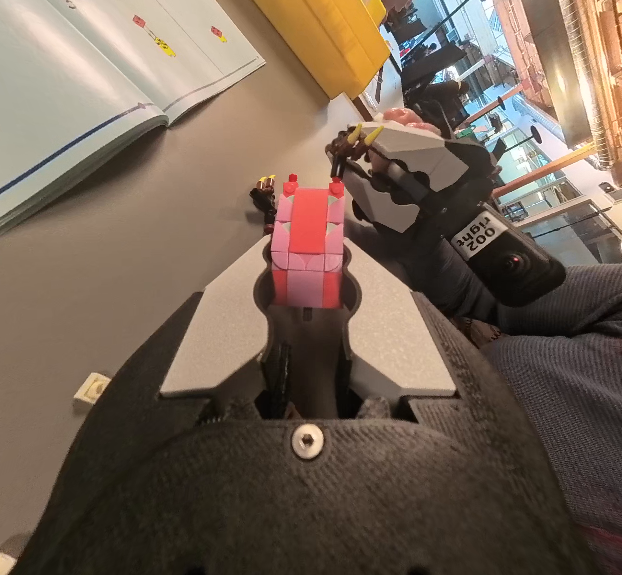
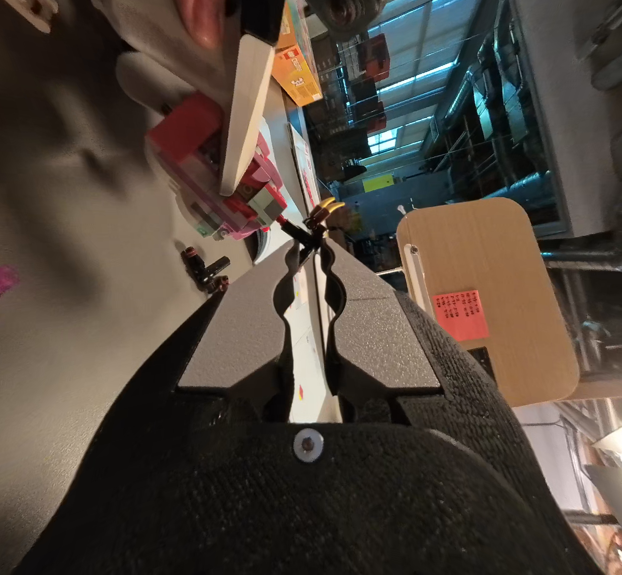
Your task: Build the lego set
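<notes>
Left tongs (image 1: 308, 256) are partly open and clamped on a red-and-pink brick block (image 1: 308, 239); both grey fingers (image 1: 229, 316) press its flanks near the back end, and the block juts forward above the grey tabletop (image 1: 151, 222). Judged rigid and light, but made of many small pieces — a squeeze across the smooth side tiles may slip or pop one loose, so the flat flanks are the sound place to hold.

Right tongs (image 2: 309, 242) are nearly closed, pinching a small black limb piece with yellow claws (image 2: 314, 219) at the fingertips. Its black stub meets a red peg at the block's front corner (image 1: 336, 177). The piece is thin and jointed, likely to swivel; holding it close to the stub seems safest.

A second clawed limb piece (image 1: 264, 195) lies on the tabletop just beside the block. A small cream brick (image 1: 91, 390) lies apart, nearer the camera. Farther off — an open instruction booklet (image 1: 101, 54) and a yellow box (image 1: 319, 20).
</notes>
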Motion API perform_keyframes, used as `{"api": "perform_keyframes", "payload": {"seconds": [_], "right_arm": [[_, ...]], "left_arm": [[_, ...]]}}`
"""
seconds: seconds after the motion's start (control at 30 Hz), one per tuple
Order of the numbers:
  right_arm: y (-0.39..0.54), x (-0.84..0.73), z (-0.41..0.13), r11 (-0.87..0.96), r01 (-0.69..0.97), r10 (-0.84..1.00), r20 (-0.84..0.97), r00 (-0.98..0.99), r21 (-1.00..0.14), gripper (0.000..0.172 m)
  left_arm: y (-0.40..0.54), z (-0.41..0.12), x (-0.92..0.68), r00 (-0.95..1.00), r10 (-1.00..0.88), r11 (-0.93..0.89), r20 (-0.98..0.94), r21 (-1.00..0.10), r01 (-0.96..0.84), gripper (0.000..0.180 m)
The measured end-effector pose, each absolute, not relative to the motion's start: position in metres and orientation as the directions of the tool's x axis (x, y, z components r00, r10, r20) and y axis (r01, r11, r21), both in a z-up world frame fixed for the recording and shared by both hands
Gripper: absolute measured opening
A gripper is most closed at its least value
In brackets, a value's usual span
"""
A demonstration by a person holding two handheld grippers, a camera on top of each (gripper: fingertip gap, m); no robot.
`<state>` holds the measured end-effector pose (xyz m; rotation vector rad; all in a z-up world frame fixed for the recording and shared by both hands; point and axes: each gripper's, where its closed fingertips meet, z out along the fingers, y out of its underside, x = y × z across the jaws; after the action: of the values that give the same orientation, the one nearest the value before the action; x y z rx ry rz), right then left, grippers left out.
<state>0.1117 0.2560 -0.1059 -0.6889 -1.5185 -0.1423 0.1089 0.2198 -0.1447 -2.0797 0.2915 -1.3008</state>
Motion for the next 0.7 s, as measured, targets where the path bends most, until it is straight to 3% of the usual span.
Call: {"api": "perform_keyframes", "payload": {"seconds": [0.33, 0.7], "right_arm": [[0.260, 0.107, -0.107, 0.744, 0.569, 0.346, 0.931, 0.119, -0.349, 0.008], [0.265, 0.107, -0.110, 0.632, 0.586, 0.517, 0.839, 0.170, -0.508, 0.007]], "left_arm": [[0.227, -0.147, 0.102, 0.555, -0.482, -0.727, 0.678, -0.663, 0.178, 0.033], [0.233, -0.149, 0.097, 0.686, -0.491, -0.647, 0.537, -0.752, 0.125, 0.032]]}}
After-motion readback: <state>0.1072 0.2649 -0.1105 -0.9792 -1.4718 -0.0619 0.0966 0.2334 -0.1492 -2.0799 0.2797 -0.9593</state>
